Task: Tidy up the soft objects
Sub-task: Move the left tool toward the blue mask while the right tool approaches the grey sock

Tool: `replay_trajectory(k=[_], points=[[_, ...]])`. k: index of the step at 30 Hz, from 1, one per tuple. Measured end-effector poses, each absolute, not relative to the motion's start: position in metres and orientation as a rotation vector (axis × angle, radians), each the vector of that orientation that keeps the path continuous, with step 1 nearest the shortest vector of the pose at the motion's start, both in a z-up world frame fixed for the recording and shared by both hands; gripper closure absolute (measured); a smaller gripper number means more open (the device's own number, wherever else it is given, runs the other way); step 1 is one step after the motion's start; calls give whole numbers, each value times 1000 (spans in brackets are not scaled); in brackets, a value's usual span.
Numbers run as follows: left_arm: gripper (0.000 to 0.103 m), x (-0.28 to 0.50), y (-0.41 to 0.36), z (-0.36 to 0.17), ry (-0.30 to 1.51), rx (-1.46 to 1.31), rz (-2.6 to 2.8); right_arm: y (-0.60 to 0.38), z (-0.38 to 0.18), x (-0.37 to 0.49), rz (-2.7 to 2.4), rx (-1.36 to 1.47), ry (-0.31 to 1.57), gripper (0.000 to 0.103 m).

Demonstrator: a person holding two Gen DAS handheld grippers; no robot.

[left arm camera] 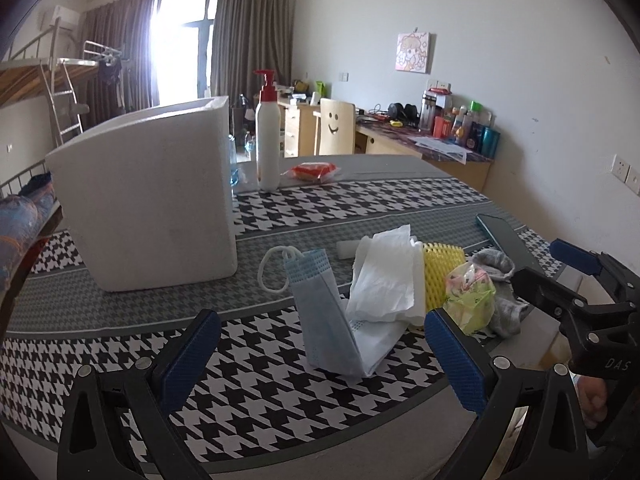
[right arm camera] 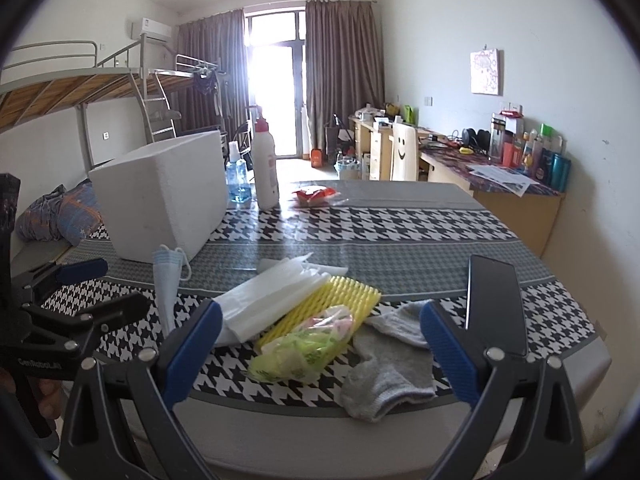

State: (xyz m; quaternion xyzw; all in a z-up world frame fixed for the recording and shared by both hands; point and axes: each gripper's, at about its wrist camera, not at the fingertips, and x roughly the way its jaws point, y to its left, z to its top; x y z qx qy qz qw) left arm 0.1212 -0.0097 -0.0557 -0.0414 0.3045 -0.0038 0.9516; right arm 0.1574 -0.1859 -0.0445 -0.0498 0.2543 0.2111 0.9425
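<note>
Right wrist only: whole grey sock [right arm camera: 384, 368], blue bottle [right arm camera: 239, 178]; both grippers' fingers wide apart, empty

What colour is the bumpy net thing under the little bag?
Yellow. The foam net shows best in the right wrist view.

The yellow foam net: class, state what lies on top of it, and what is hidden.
On the yellow foam net lies a green plastic bag, covering its near end. White tissue paper overlaps its left edge. What lies under the net cannot be seen.
</note>
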Motion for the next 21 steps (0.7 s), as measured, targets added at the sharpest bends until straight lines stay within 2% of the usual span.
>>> replay_trajectory(k=[5, 9, 21], points=[[3, 130, -9, -64, 645, -95, 0, -188, -52, 160, 406, -108, 538, 2], [9, 137, -6, -69, 653, -104, 23, -192, -59, 164, 388, -100, 567, 2], [21, 151, -13, -84, 714, -121, 2, -205, -69, 168, 331, -128, 586, 2]])
